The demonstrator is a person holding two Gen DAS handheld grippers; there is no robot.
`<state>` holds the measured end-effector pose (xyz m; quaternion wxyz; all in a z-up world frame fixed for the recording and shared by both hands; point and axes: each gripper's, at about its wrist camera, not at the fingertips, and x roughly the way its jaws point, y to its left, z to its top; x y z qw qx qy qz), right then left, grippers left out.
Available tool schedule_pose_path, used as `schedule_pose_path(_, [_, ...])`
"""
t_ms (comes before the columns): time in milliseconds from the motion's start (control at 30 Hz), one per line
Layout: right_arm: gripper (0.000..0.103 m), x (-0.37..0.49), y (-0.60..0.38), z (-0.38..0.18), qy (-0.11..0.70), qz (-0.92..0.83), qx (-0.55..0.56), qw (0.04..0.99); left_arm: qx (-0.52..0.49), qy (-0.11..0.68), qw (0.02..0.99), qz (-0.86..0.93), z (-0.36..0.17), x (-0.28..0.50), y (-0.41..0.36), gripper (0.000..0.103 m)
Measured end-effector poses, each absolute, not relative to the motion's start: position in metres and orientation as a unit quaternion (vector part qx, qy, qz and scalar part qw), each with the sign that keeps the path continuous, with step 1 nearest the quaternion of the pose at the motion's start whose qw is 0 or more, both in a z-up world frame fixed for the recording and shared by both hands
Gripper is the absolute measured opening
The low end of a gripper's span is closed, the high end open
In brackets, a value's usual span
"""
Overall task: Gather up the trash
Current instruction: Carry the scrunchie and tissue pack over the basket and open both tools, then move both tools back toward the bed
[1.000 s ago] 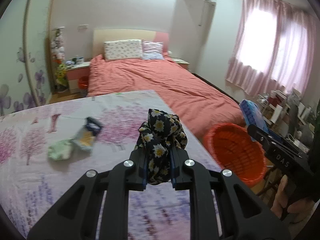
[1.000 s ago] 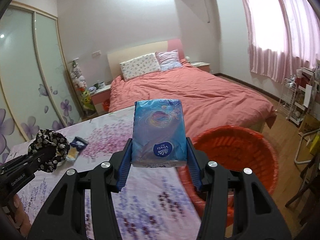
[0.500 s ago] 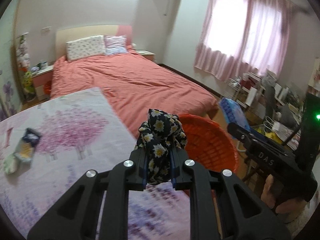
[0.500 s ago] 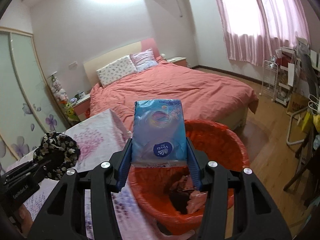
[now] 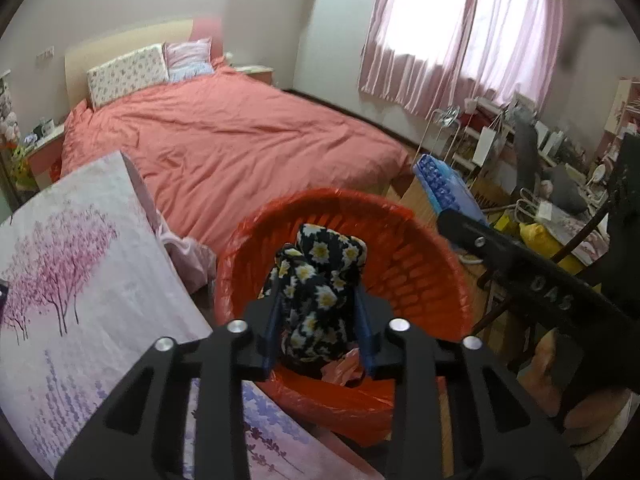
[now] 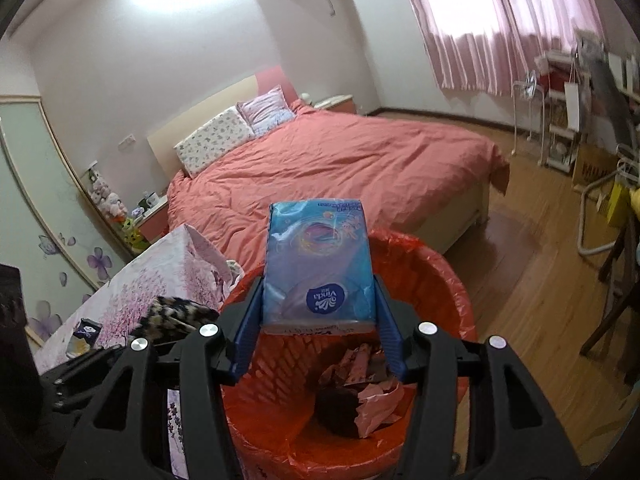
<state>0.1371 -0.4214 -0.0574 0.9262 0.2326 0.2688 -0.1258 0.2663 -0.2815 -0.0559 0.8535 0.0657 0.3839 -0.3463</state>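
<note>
My left gripper [image 5: 318, 330] is shut on a black daisy-print cloth [image 5: 316, 280] and holds it over the red trash basket [image 5: 416, 264]. My right gripper [image 6: 318, 328] is shut on a blue Vinda tissue pack [image 6: 318, 268] and holds it above the same basket [image 6: 444, 280], which holds pink wrappers [image 6: 372, 396] and a dark lump. The tissue pack also shows in the left wrist view [image 5: 444, 188]. The cloth shows blurred in the right wrist view [image 6: 176, 314].
A table with a pink tree-print cloth [image 5: 80, 272] lies left of the basket; a small wrapper [image 6: 84, 330] rests on it. A bed with a salmon cover [image 5: 224, 140] stands behind. Shelves and clutter [image 5: 532, 160] fill the right side.
Both grippers have swung right from over the table to above the red basket, still holding the cloth and the tissue pack. The left jaws look slightly wider around the cloth.
</note>
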Motion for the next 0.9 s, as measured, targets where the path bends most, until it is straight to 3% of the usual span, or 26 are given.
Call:
schedule_pose_path(200, [0.060,0.137,-0.422,-0.066,0.283,-0.122,0.244,0.920,0.066,0.403,0.851,-0.332,-0.073,0.278,-0.274,0.041])
schedule_pose_path(467, [0.061,0.136,-0.418,-0.060,0.289,-0.132,0.226,0.921,0.076,0.388,0.870,-0.296,-0.066,0.279,-0.240,0.050])
schedule_pose_path(900, [0.065,0.149,-0.361,-0.048,0.303,-0.107,0.156,0.934,0.079,0.362,0.913,-0.172,-0.061,0.279,-0.112,0.068])
